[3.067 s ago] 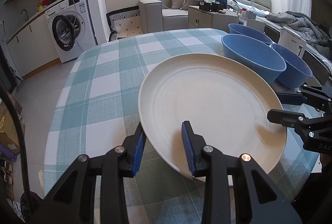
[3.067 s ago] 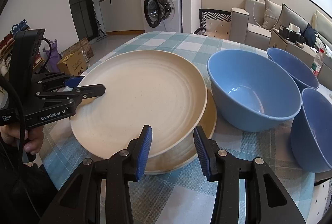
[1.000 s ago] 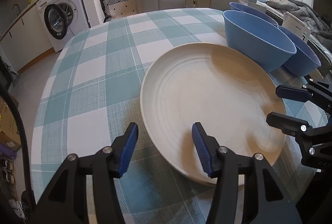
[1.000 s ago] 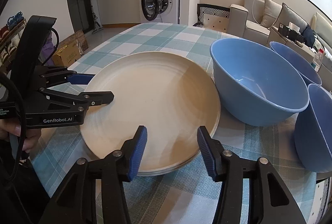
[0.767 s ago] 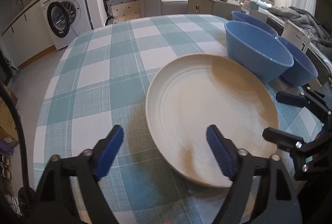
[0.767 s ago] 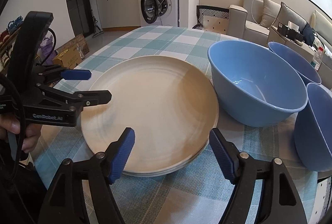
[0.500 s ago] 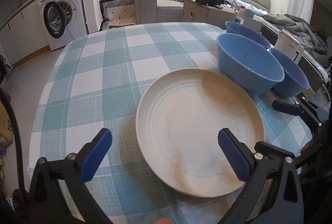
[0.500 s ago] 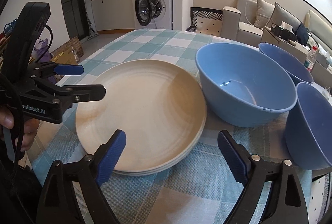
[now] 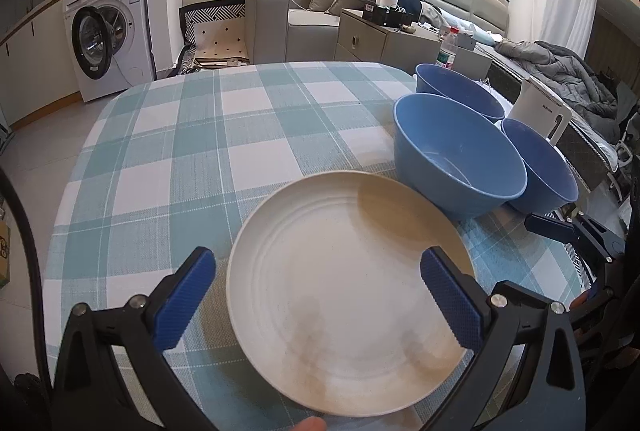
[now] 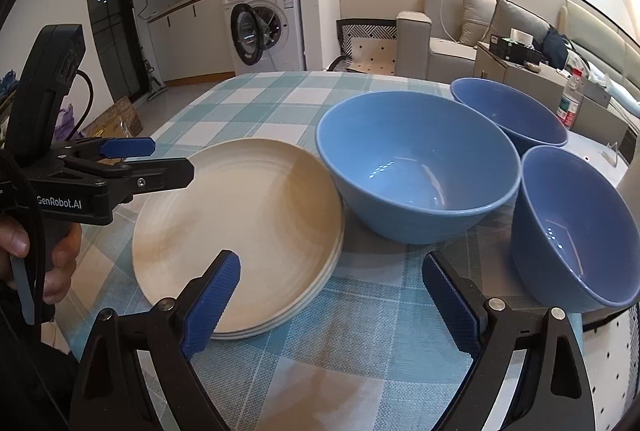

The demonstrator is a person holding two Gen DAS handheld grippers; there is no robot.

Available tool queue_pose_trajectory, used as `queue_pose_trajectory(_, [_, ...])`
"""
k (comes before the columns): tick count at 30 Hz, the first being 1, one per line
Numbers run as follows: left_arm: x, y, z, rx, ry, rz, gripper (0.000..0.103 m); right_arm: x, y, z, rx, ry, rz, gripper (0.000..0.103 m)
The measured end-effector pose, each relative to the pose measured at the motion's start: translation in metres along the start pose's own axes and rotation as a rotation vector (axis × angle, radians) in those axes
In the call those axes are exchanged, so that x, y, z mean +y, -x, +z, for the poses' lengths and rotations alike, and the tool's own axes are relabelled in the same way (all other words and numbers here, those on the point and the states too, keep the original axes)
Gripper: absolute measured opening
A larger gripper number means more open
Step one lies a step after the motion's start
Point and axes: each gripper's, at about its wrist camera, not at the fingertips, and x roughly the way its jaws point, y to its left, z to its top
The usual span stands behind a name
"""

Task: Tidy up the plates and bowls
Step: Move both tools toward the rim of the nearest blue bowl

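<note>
**Bowls crowd the bench edge**

Both grippers, left gripper (image 9: 318, 297) and right gripper (image 10: 332, 297), gape wide and empty. The plate stack (image 10: 240, 235) rests beside three blue bowls (image 10: 416, 167); a careless reach could nudge the nearest bowl (image 10: 576, 231) off the edge

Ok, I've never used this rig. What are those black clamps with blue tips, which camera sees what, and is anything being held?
They are hand-held grippers, one in each of a person's hands, with a camera looking along the fingers. The left camera shows the left gripper open above a stack of cream plates. The right camera shows the right gripper open over the checked tablecloth, with the left one off to the side in a hand. Three blue bowls stand beside the plates. Nothing is held.
</note>
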Motion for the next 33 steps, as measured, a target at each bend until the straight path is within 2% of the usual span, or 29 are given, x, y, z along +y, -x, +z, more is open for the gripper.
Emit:
queue_pose_trajectory(23, [-0.018, -0.011, 0.041, -0.025, -0.010, -0.010, 0.103, -0.047, 0.025, 0.011, -0.067, -0.111, -0.082, 0.094])
queue_pose_trajectory(33, [-0.035, -0.024, 0.058, -0.020, -0.075, -0.016, 0.103, -0.068, 0.019, 0.016, -0.069, -0.207, -0.074, 0.094])
